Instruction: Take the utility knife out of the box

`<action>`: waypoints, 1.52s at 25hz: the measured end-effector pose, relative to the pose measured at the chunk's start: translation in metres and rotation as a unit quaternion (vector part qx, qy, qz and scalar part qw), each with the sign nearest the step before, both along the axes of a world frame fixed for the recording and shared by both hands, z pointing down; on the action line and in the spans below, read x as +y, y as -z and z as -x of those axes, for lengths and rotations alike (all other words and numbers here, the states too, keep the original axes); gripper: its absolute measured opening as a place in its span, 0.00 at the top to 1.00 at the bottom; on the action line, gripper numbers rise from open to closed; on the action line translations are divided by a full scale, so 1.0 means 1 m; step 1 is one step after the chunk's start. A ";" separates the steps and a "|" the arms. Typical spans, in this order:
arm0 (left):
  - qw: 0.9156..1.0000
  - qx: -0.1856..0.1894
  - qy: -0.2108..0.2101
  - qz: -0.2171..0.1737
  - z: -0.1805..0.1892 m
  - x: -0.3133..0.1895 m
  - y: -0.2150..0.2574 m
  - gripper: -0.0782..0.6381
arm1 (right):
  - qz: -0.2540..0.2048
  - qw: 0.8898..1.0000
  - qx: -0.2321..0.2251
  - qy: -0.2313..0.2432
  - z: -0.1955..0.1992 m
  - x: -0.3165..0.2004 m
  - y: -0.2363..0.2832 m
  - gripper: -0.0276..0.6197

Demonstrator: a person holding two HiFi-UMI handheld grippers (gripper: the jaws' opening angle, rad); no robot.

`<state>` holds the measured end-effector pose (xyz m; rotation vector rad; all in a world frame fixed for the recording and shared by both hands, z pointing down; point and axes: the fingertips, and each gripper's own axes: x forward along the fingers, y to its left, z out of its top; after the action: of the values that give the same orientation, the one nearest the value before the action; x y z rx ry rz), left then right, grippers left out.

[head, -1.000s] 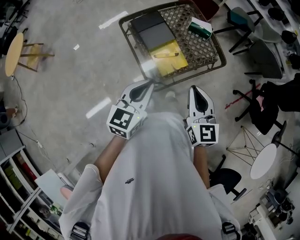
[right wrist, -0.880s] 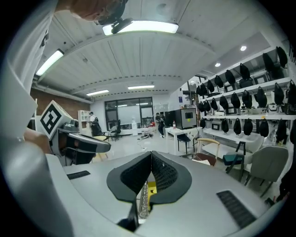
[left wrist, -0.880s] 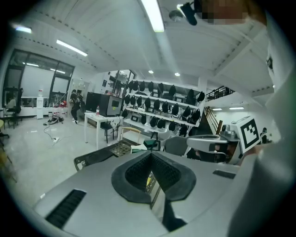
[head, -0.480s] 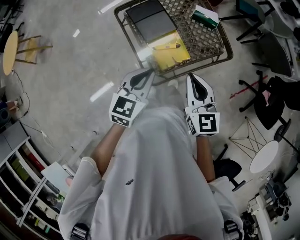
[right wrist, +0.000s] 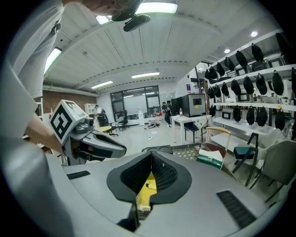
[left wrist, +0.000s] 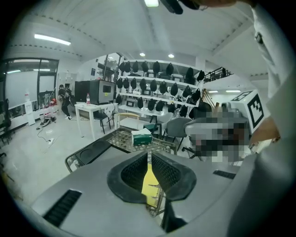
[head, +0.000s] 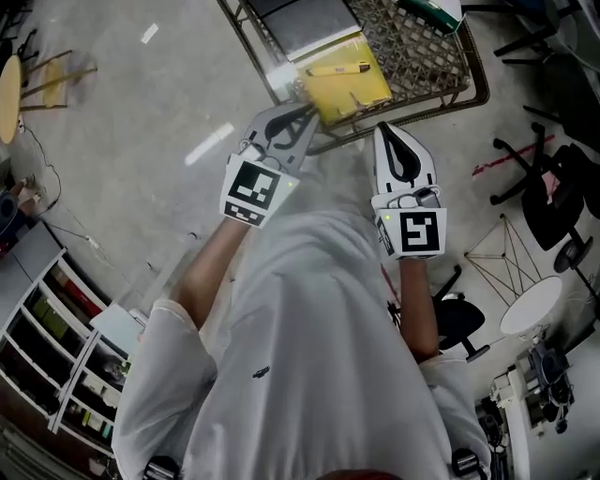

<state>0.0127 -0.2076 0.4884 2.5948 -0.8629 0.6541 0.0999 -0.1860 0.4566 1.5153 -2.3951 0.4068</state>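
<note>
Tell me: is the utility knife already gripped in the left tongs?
No, the utility knife lies in the yellow box, and the left tongs are shut with nothing between them.

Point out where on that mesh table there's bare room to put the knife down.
The mesh table is bare to the right of the yellow box, out to the table's right rim and back as far as the green box. The left part is crowded: the dark tray sits right beside the yellow box, which carries the utility knife.
</note>
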 end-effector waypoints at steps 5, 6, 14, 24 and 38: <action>1.000 -0.020 -0.016 0.016 -0.008 -0.016 -0.037 0.80 | 0.010 1.000 0.003 0.009 -0.005 -0.014 -0.025 0.96; 0.999 -0.024 -0.020 0.019 -0.010 -0.018 -0.044 0.77 | 0.013 1.000 0.004 0.009 -0.007 -0.016 -0.031 0.96; 0.996 -0.059 -0.062 0.024 -0.030 -0.037 -0.101 0.74 | 0.032 0.999 0.007 0.012 -0.020 -0.030 -0.073 0.96; 0.989 -0.097 -0.109 0.031 -0.052 -0.056 -0.159 0.67 | 0.052 0.998 0.001 0.020 -0.024 -0.043 -0.119 0.96; 0.974 -0.151 -0.154 0.068 -0.059 -0.074 -0.245 0.64 | 0.080 0.996 -0.011 0.039 -0.023 -0.055 -0.162 0.96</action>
<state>0.0722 -0.2814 0.7329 2.5634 -0.4748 1.1752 0.1233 -0.2414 0.6189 1.3513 -2.3661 0.5869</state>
